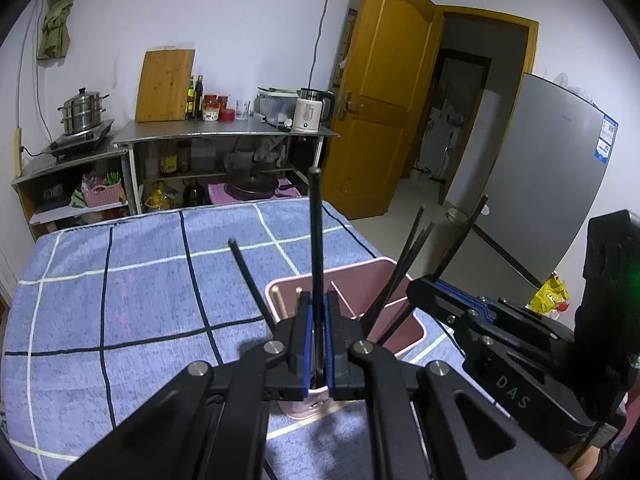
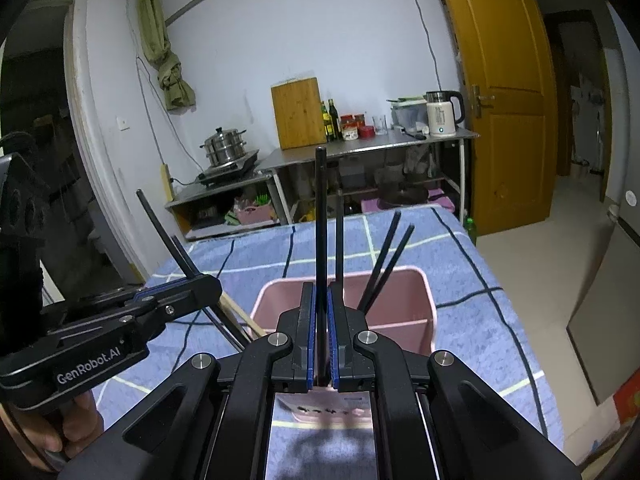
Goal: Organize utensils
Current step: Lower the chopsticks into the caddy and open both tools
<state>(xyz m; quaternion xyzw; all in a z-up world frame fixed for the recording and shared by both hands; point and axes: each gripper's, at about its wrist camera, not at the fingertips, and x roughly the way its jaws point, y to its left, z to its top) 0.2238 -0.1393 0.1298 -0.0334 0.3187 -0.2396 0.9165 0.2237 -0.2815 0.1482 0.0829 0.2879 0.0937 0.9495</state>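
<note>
A pink divided holder (image 1: 362,280) (image 2: 404,292) stands on the blue checked cloth. Several black chopsticks lean in it (image 1: 404,264) (image 2: 384,260), and two wooden chopsticks (image 1: 280,300) poke out at its left. My left gripper (image 1: 319,300) is shut on one black chopstick (image 1: 316,232), held upright over the holder. My right gripper (image 2: 321,292) is shut on another black chopstick (image 2: 321,216), also upright over the holder. Each gripper shows in the other's view, the right one (image 1: 480,320) beside the holder's right, the left one (image 2: 176,300) at its left.
The cloth-covered table (image 1: 120,300) (image 2: 480,280) stretches ahead. Behind it stand steel shelves (image 1: 224,136) with a steamer pot (image 1: 82,112), cutting board, bottles and kettle (image 2: 440,114). A fridge (image 1: 540,184) and open wooden door (image 1: 380,112) are at the right.
</note>
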